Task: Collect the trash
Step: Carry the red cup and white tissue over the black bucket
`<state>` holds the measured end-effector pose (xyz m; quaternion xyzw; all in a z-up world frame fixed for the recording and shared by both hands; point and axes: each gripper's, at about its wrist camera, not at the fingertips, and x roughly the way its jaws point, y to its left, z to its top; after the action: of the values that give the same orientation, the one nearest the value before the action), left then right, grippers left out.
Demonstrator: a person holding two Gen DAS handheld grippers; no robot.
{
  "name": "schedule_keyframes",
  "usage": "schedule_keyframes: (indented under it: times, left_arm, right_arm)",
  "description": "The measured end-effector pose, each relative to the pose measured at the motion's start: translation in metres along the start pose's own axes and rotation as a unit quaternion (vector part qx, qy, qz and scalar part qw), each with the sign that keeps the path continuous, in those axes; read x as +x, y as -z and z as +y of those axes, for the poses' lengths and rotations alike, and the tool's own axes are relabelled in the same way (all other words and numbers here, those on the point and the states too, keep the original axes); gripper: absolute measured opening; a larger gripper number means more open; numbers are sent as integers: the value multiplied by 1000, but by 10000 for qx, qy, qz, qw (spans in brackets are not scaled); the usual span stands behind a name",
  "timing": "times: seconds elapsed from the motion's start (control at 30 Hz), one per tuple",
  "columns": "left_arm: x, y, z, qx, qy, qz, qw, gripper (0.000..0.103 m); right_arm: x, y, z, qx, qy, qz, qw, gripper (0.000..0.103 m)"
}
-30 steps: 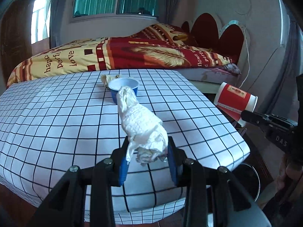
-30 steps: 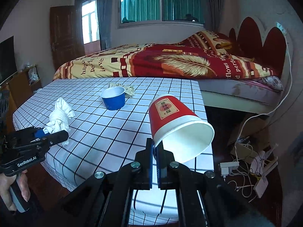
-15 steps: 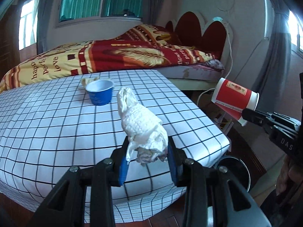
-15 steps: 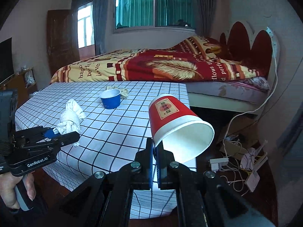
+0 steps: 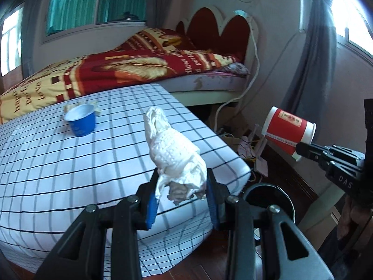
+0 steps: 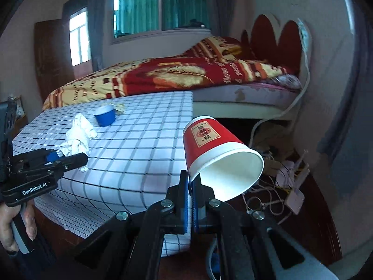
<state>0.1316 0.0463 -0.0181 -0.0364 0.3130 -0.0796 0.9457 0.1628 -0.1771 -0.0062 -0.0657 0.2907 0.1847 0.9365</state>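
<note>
My left gripper is shut on a crumpled white tissue, held above the near right corner of the checked table; the tissue also shows in the right wrist view. My right gripper is shut on the rim of a red paper cup, tilted with its mouth to the lower right, off the table's right side. The cup also shows in the left wrist view. A round black bin stands on the floor below the table corner. A blue cup and a tan scrap lie on the table.
A bed with a red and yellow blanket stands behind the table. Cables and a white plug strip lie on the floor by the right wall. A dark wooden ledge runs along the right.
Both grippers have swung to the right with their loads. The table corner and the black bin have come closer into the left wrist view.
</note>
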Motion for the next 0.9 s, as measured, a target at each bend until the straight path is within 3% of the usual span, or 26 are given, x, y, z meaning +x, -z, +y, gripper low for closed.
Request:
schedule_keyframes:
  times: [0.4,0.9]
  left_arm:
    - [26,6,-66,534,590,297,9964,37]
    - [63,34,-144,1061,1332,828,9819,37]
  right_arm:
    - [-16,38,-61,457,488,206,9976,3]
    - [-27,93,-113,699,903,561,9919,3]
